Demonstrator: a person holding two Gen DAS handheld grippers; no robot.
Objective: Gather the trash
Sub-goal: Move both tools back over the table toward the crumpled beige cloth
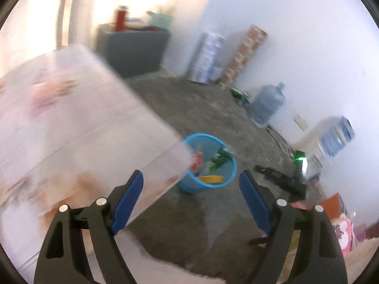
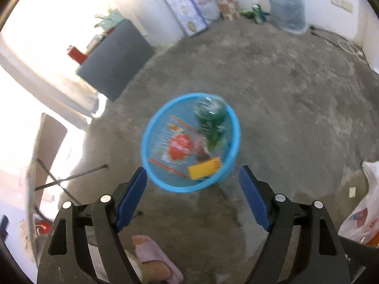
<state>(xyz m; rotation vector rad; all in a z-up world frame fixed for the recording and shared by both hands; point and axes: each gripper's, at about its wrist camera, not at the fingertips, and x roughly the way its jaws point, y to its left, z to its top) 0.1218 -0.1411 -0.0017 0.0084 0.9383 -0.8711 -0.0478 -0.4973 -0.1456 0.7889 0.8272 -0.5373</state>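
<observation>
Blue pads of my right gripper (image 2: 191, 198) are standing wide apart with nothing between them, hanging above the blue basket (image 2: 151, 146) on the concrete floor (image 2: 284, 94); I am keeping it over the rim because that is where trash has to drop; inside, a green bottle (image 2: 210, 116), a red wrapper (image 2: 181, 146) and a yellow card (image 2: 206, 168) are already lying; my left gripper (image 1: 190, 203) is likewise gaping and carrying nothing, pointing down past the corner of the cloth-covered table (image 1: 71, 118), which is hiding part of the basket from that side; a foot in a pink slipper (image 2: 154, 255) is standing just behind my right gripper; I am judging both sets of jaws free for another piece.
</observation>
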